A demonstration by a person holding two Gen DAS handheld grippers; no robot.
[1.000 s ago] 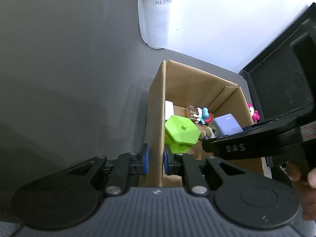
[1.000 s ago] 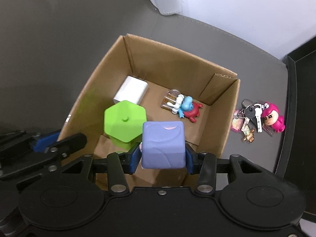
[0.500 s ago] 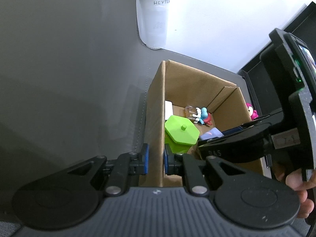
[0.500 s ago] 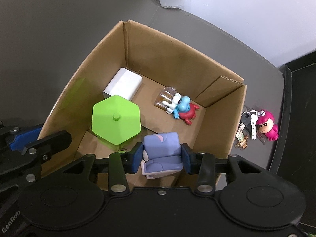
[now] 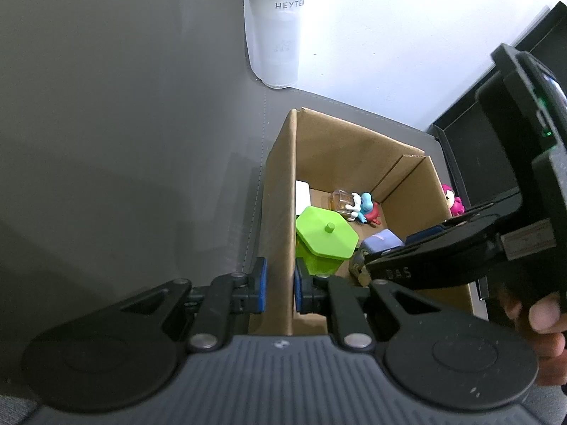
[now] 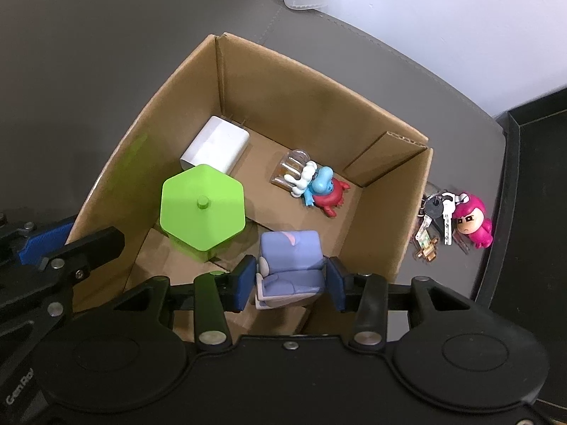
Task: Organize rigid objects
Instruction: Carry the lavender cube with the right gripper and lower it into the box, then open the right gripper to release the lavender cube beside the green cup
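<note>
An open cardboard box point(image 6: 319, 95) holds a green hexagonal lidded container point(image 6: 202, 209), a white charger point(image 6: 216, 145), a small clear item and a blue-and-red figure point(image 6: 324, 191). My right gripper point(image 6: 291, 279) reaches down into the box's near right corner with a purple cube-shaped toy point(image 6: 290, 251) tilted between its blue pads; the jaws are opening slightly while the pads still touch the toy. My left gripper point(image 5: 279, 279) is shut on the box's left wall point(image 5: 280, 194), one pad inside and one outside. The purple toy point(image 5: 381, 242) also shows in the left wrist view.
A bunch of keys with a pink figure point(image 6: 473, 221) lies on the grey table right of the box. A black tray point(image 6: 531, 194) borders the right edge. A frosted cup point(image 5: 274, 32) stands behind the box by the white wall. A hand point(image 5: 542, 326) holds the right gripper.
The right gripper has lowered the purple toy from above the rim down into the box's near right corner, and the toy has tipped. The left gripper kept its hold on the wall.
</note>
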